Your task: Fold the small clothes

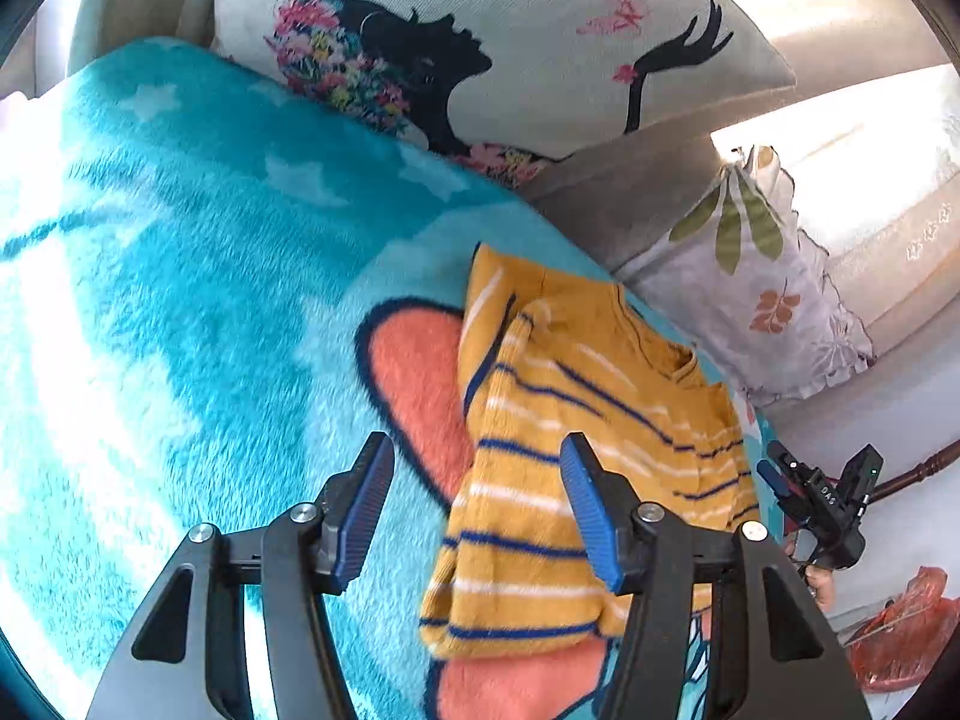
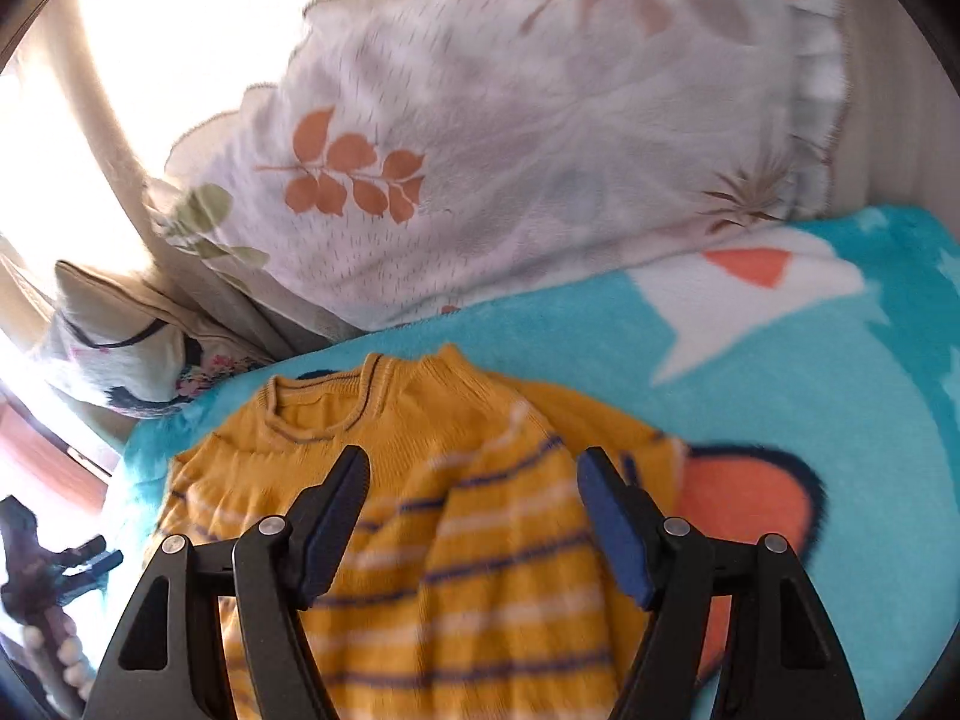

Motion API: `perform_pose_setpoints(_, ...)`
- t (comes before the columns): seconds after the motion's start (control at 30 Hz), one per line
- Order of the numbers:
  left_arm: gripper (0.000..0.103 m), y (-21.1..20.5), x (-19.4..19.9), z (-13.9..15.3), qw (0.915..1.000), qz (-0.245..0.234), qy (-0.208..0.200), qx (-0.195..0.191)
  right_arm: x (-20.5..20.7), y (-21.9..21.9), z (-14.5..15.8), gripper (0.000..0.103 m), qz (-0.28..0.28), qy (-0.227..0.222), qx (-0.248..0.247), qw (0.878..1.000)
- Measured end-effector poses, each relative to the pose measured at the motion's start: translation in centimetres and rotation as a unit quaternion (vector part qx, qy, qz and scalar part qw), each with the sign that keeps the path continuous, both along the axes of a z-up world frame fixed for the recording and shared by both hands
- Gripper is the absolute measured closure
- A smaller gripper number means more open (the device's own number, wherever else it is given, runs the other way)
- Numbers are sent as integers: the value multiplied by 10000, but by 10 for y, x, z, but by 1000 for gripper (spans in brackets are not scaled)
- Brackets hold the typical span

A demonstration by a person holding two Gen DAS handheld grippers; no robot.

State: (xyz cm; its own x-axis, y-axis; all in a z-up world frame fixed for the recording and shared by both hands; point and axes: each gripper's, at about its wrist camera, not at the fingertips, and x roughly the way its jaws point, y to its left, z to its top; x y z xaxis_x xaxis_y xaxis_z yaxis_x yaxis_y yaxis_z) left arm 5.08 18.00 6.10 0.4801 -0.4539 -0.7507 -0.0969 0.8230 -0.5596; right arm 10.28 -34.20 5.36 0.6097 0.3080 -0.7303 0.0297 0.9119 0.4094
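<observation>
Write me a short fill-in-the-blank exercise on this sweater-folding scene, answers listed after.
1. The striped sweater is mainly ____ in colour.
2. It lies on a fleece blanket that is mostly ____.
3. The left gripper and the right gripper both have their jaws ____.
4. The pillow behind the blanket shows a woman's ____ silhouette.

Answers: yellow; turquoise; open; black

One sweater (image 1: 576,432), one blanket (image 1: 180,276), two pillows (image 1: 540,30).

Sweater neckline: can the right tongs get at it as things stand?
Probably yes. The right tongs are open over the yellow striped sweater, and its neckline lies uncovered just ahead on the blue blanket.
</observation>
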Motion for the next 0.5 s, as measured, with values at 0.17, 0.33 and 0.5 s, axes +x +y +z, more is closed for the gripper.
perform_pose_setpoints(0.17, 46, -14, -20, -22, 9987, -483, -23, -159, -66, -34, -1, 26, -12, 67, 153, 9999)
perform_pose_setpoints(0.33, 46, -34, -24, -37, 9969, -766, 63, -169, -108, -34, -13, 24, 105, 116, 248, 9996)
perform_pose_setpoints(0.5, 83, -51, -29, -36, 9961, -771, 63, 436, -111, -16, -42, 40, 298, 324, 323, 9985)
